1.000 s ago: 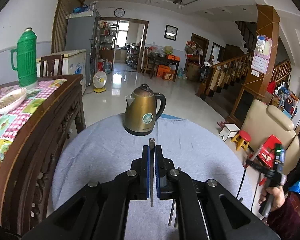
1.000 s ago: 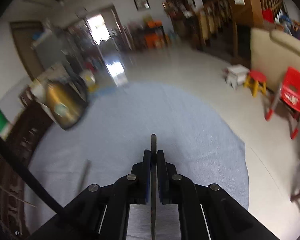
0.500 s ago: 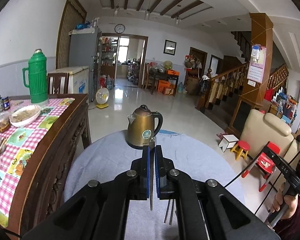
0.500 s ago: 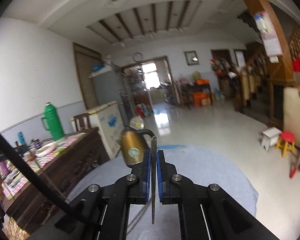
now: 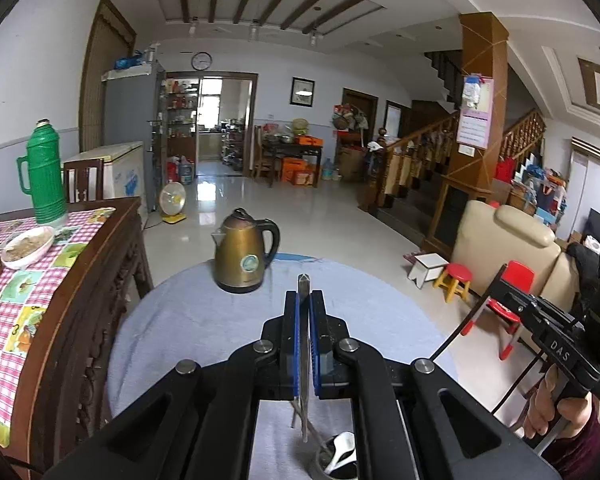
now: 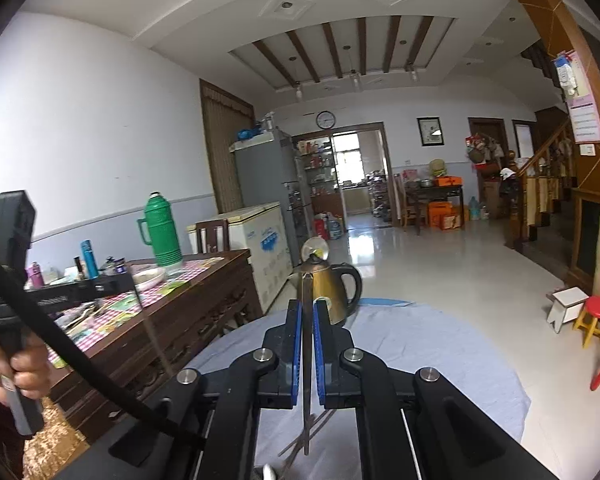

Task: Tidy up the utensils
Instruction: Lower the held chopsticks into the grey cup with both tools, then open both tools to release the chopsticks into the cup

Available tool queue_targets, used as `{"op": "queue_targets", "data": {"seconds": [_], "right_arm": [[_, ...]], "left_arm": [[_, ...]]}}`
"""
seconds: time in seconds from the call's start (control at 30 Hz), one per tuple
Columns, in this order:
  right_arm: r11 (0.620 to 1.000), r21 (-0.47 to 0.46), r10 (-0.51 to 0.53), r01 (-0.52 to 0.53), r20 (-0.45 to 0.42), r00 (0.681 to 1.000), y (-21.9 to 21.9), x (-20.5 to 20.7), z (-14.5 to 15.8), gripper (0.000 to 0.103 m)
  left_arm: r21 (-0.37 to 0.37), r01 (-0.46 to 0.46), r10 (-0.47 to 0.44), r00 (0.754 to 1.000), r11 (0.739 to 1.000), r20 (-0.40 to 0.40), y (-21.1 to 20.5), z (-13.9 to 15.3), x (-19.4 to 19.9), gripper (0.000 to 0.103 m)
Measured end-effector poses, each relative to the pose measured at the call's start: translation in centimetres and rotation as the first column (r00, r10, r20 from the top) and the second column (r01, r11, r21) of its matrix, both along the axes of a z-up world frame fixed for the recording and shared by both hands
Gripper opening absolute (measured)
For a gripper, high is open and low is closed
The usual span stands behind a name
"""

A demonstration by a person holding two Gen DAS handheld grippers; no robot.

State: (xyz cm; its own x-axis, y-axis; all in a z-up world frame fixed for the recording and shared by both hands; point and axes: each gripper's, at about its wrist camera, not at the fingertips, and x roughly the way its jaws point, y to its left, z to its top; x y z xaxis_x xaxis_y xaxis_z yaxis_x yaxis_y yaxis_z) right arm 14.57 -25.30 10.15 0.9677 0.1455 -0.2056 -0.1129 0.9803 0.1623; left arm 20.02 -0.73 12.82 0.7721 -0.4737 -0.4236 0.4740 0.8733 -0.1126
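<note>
I'm in a home's big living room: staircase [image 5: 420,160], sofa [image 5: 508,240], fridge [image 5: 130,120], wall clock [image 5: 201,61], kettle [image 5: 242,256] on my surface [image 5: 180,320]

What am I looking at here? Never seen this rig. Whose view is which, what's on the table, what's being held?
No robot: a person holds a handheld claw in each hand, each with a fisheye camera looking along its fingers. One picture is from the left claw, the other from the right claw. Each is shut on a thin metal utensil, held edge-on, so I cannot tell what kind. Each view also catches the other hand at its edge. On the round grey-clothed table stand a brass-coloured kettle and, nearest the camera, a metal cup holding a white spoon.
</note>
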Motion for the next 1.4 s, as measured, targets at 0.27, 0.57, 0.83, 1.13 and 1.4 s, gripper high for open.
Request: {"op": "queue_targets", "data": {"seconds": [0.27,0.57,0.83,1.13,1.4], "right_arm": [[0.997,0.014,0.079,-0.079,-0.038,0.996,1.3,-1.5,-1.7,0.006],[0.993,0.011,0.115,-0.115,-0.144,0.983,2.4,-0.5,-5.2,0.006],[0.992,0.018,0.123,-0.122,-0.207,0.971,2.6,0.5,-7.0,0.006],[0.992,0.041,0.127,-0.121,-0.268,0.955,2.7,0.9,-9.2,0.006],[0.991,0.066,0.130,-0.115,-0.312,0.941,2.5,1.3,-10.0,0.008]], "left_arm": [[0.009,0.048,-0.047,0.998,0.999,-0.037,-1.8,-1.4,-0.6,0.005],[0.032,0.080,-0.077,0.993,0.996,-0.090,-3.2,-3.8,-1.2,0.005],[0.041,0.087,-0.080,0.987,0.995,-0.138,-3.3,-5.6,-1.2,0.005],[0.059,0.087,-0.073,0.977,0.994,-0.200,-3.3,-7.5,-0.7,0.005],[0.098,0.083,-0.060,0.973,0.992,-0.224,-3.5,-8.7,-0.5,0.005]]}}
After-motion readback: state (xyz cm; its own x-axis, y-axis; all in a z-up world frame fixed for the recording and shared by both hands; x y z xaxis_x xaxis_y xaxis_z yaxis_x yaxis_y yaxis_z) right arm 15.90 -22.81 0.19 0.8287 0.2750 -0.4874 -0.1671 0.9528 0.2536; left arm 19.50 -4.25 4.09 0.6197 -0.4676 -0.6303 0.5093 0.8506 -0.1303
